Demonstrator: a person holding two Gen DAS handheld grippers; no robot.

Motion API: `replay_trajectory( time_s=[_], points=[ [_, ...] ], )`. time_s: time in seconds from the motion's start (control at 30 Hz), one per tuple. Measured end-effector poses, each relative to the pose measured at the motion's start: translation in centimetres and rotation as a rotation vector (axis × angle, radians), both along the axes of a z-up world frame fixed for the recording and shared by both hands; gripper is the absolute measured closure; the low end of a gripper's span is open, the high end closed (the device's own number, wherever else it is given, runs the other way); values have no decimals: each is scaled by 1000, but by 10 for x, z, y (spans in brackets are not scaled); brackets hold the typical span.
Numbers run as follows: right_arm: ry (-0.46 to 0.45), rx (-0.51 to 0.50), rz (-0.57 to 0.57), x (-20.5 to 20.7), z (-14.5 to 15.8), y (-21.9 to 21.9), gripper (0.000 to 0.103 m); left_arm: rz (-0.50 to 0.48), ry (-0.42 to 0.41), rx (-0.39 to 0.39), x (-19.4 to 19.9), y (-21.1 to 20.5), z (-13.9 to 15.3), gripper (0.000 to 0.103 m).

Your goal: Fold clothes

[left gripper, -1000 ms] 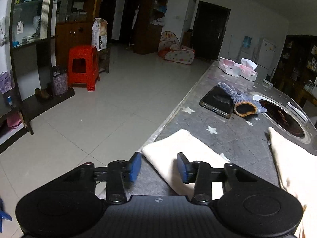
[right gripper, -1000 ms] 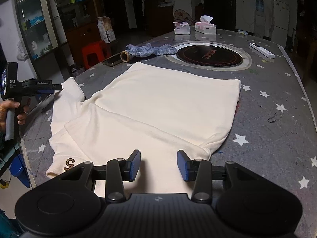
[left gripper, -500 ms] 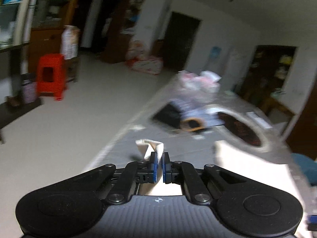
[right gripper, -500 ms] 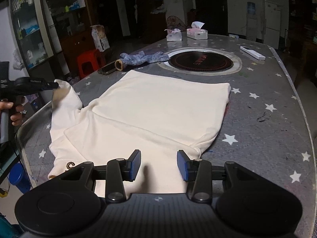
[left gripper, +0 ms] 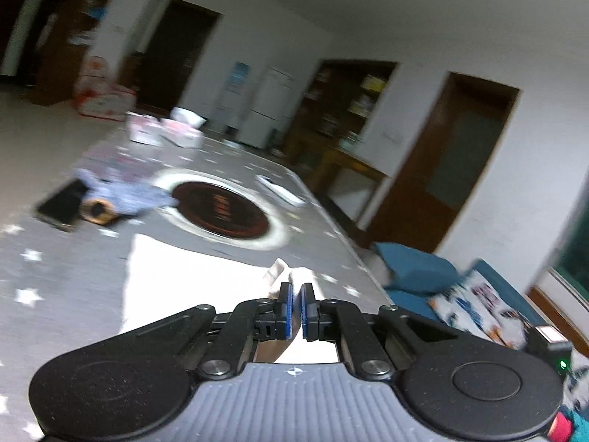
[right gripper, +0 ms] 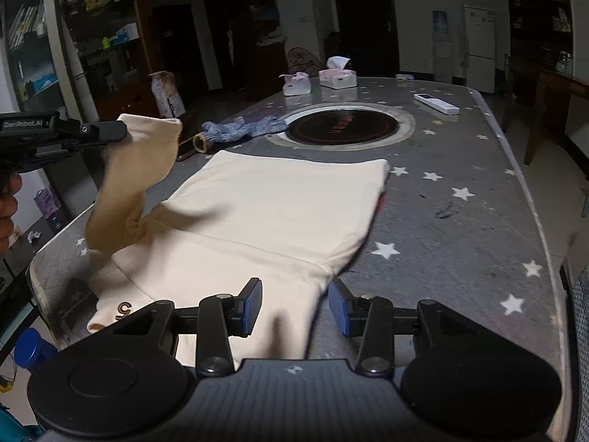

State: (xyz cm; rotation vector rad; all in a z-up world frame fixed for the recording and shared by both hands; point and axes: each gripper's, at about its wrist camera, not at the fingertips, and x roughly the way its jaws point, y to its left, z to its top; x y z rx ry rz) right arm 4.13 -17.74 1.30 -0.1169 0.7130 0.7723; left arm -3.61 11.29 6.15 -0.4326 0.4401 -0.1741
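A cream sweatshirt lies flat on the grey star-patterned table. My left gripper is shut on the end of its left sleeve and holds it lifted above the table at the left; the left gripper also shows in the right wrist view. The sleeve cuff sticks out past the shut blue pads. My right gripper is open and empty, just above the sweatshirt's near right edge.
A round dark hob is set in the table beyond the sweatshirt. A blue knit glove, a phone, two tissue boxes and a white remote lie farther back. The table edge runs along the left.
My left gripper shut on the sleeve end, lifted it off the table and swung it rightward toward the garment's body. My right gripper stayed open and moved little.
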Motion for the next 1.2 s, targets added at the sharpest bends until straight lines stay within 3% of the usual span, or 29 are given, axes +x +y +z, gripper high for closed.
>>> replay_trajectory(
  time_s=[0.33,0.53,0.63,0.77,0.87,0.97,1.1,1.2],
  points=[
    [3,10,-61,0,-2,-22,63,-208,92,-15,20,-63,-39,98],
    [-1,18,-76,2,-1,-23,63,-281,181,-2,15,-74,-62,93],
    [-9,20,-53,1,2,-16,63,-304,181,1,6,-65,-62,93],
    [-22,20,-9,-1,7,-3,63,-243,165,44,-6,-36,-58,92],
    [-19,13,45,-3,6,12,64,-140,185,55,-10,-4,-59,93],
    [-9,-8,114,-7,2,29,73,-68,203,63,-11,21,-63,93],
    [-1,-47,146,-9,-9,45,76,-6,267,87,-9,45,-79,93],
    [15,-66,141,-6,-15,47,76,7,268,65,-16,59,-84,93]
  ],
)
